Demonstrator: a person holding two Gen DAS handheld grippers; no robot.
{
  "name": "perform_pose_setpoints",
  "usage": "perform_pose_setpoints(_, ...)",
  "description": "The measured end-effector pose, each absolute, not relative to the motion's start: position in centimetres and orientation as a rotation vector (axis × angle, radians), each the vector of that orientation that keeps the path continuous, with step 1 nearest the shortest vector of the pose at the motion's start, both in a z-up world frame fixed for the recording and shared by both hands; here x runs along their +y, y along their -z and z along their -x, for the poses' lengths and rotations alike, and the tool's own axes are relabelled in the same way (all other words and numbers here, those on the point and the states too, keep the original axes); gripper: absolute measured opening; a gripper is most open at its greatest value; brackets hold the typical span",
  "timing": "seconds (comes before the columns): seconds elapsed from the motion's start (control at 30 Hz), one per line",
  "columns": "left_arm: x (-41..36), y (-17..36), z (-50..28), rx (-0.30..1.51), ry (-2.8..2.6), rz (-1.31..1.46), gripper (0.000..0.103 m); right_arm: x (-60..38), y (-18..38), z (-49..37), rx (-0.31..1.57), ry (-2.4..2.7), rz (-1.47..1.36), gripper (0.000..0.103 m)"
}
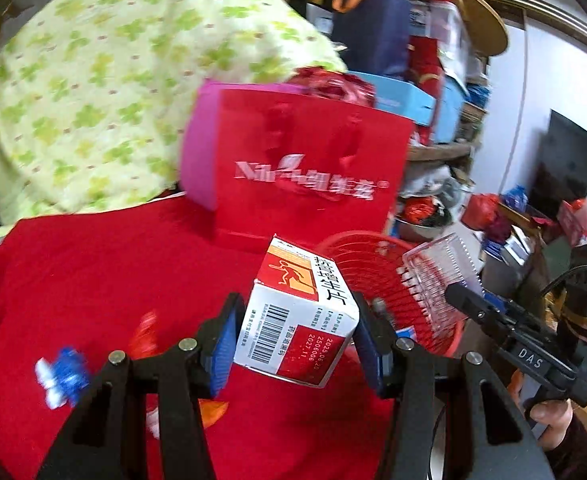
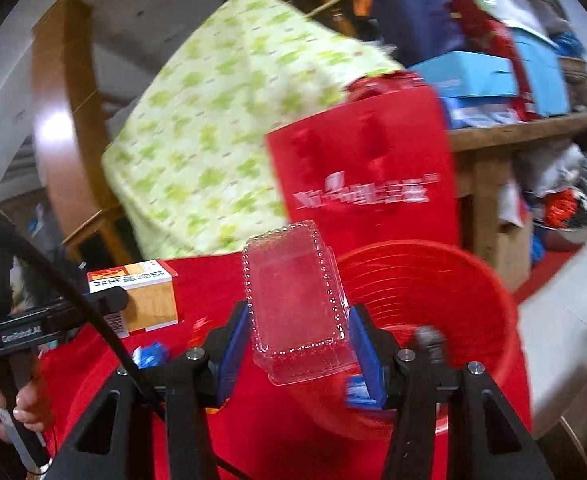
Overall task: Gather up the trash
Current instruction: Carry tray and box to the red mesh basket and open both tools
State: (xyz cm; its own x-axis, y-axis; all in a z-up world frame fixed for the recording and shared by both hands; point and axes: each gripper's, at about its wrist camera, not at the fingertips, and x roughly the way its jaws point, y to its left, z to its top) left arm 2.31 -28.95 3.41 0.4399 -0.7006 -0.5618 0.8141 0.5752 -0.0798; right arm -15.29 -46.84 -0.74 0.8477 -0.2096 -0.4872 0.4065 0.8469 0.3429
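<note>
Red slatted waste basket (image 2: 425, 312) at the tabletop (image 1: 93, 280) edge, apparently empty; left gripper (image 1: 293, 336) clamps a medicine carton (image 1: 297, 316), right gripper (image 2: 299, 340) a clear plastic clamshell (image 2: 297, 304), both near its rim, undropped; candy wrappers (image 1: 63, 374) remain.

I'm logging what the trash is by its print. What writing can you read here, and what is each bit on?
"2025.06.20", "2506006", "2027.11.": medicine box in the left tongs.
Large Chinese characters and a barcode on that box: not legible enough to quote.
"DAS": right tongs' body.
"GenRobot.AI": left tongs' body.
White logo on the red paper bag: blurred.
Clear plastic tray: no text.
</note>
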Motion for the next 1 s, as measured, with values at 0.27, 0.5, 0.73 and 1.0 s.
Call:
perform_pose_setpoints(0.27, -37.7, -1.6, -0.7, 0.596, 1.026, -0.291, 0.056, -52.9, 3.0, 17.0, 0.467, 0.418, -0.568, 0.054)
perform_pose_setpoints(0.5, -40.9, 1.2, -0.9, 0.629, 0.973, -0.373, 0.06, -55.0, 5.7, 17.3, 0.509, 0.411, -0.631, 0.059)
perform_pose_setpoints(0.73, -38.4, 0.5, -0.1, 0.548, 0.874, -0.443, 0.066, -54.8, 5.5, 17.7, 0.496, 0.414, -0.613, 0.062)
perform_pose_setpoints(1.0, -32.6, -1.6, -0.2, 0.475, 0.734, -0.443, 0.069, -51.5, 2.6, 16.9, 0.479, 0.39, -0.513, 0.062)
